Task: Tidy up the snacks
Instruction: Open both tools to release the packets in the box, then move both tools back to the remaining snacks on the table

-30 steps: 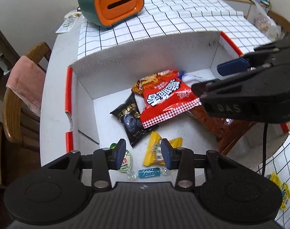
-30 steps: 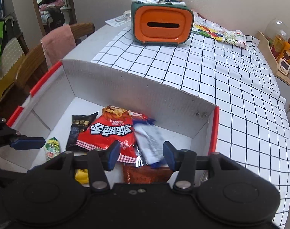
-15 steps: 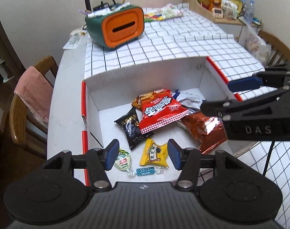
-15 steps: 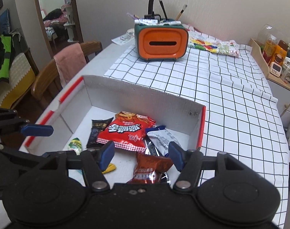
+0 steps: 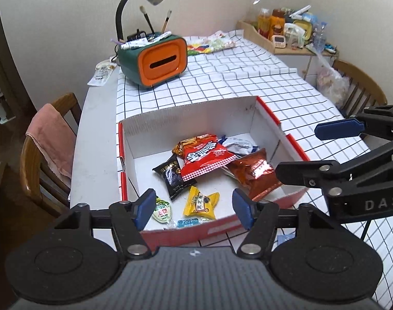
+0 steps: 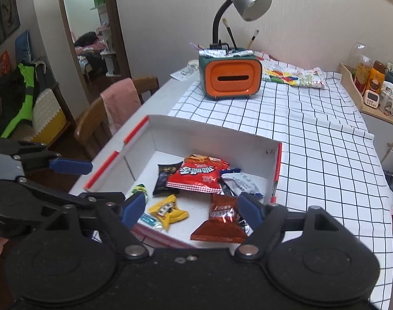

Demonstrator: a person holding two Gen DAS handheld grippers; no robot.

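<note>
A white cardboard box with red edges (image 5: 186, 118) (image 6: 212, 133) sits on the table and holds several snacks: a red chip bag (image 5: 205, 156) (image 6: 200, 173), a black packet (image 5: 173, 179) (image 6: 165, 174), a brown-red packet (image 5: 254, 174) (image 6: 221, 219), a white packet (image 5: 239, 143) (image 6: 241, 182), a yellow packet (image 5: 201, 202) (image 6: 168, 210), a green candy (image 5: 162, 209) and a blue candy (image 5: 187, 222). My left gripper (image 5: 192, 208) is open and empty above the box's near edge. My right gripper (image 6: 192, 209) is open and empty, beside it on the right.
An orange and green pen holder box (image 5: 155, 60) (image 6: 231, 78) with a desk lamp (image 6: 244, 2) stands at the table's back. A wooden chair with a pink towel (image 5: 52, 139) is on the left. A shelf with bottles (image 5: 287, 29) is at the back right.
Both grippers have pulled back and up from inside the box and opened wider. The snacks lie in the box, unmoved.
</note>
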